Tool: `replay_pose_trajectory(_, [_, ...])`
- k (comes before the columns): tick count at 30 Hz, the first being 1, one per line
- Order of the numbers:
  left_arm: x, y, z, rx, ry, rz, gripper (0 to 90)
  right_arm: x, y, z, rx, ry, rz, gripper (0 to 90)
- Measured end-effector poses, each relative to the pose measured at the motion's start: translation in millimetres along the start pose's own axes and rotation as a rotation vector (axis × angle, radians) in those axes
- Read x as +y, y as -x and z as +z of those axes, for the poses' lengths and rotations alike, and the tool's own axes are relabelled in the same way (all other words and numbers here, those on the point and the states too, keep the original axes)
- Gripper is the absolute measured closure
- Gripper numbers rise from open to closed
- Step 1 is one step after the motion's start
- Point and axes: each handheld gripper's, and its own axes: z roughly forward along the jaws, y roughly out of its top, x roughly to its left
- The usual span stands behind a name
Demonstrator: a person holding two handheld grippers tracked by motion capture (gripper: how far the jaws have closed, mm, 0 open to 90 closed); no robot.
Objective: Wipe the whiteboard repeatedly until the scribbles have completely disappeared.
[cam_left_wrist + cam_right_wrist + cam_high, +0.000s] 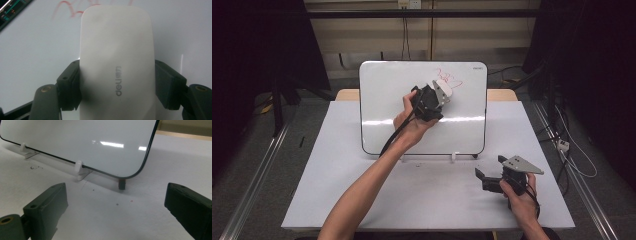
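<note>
The left hand-held gripper [117, 87] pinches a white whiteboard eraser [117, 57] by its long sides, long axis along the jaws, front end against red scribbles [449, 77] at the whiteboard's [387, 100] upper right. The right hand-held gripper [117, 212], spread and empty, sits on the bench [427, 195] below the whiteboard's lower right corner.

A white whiteboard [382, 100] edged in black is marked with red scribbles [451, 78] near its top right corner. A white eraser [117, 62] bears grey lettering. The table [427, 200] is covered in white. Both grippers' jaws are black.
</note>
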Motion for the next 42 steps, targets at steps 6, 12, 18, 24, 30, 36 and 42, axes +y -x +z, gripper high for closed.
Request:
replay_pose_trajectory(6, [-0.3, 24.2, 1.3, -0.015, 0.0, 0.046, 31.1, -0.1, -0.6, -1.0, 0.002, 0.0, 0.001, 4.7])
replay_pose_trajectory(12, [-2.8, 32.2, 0.3, -0.012, 0.002, 0.061, 31.1, -0.1, -0.6, -1.0, 0.003, 0.0, 0.0, 4.7])
replay_pose_trajectory(18, [0.7, 26.4, 1.3, -0.027, -0.012, 0.048, 31.2, 0.0, -1.3, -1.8, 0.004, 0.001, -0.006, 4.7])
replay_pose_trajectory(24, [5.0, 16.3, 1.3, -0.024, -0.008, 0.022, 31.1, -0.2, -0.5, -1.7, 0.006, 0.003, -0.005, 4.7])
replay_pose_trajectory(30, [8.6, 2.9, 0.5, -0.017, -0.002, -0.008, 31.1, -0.7, 0.2, -2.5, 0.003, 0.004, -0.001, 4.7])
replay_pose_trajectory(36, [10.9, -13.8, -0.5, -0.003, -0.002, -0.042, 31.1, -0.9, 0.5, -3.2, 0.004, 0.003, 0.001, 4.7])
replay_pose_trajectory(42, [10.1, -26.7, -2.3, 0.005, 0.002, -0.071, 31.1, -1.1, 1.0, -3.4, 0.001, 0.003, 0.003, 4.7])
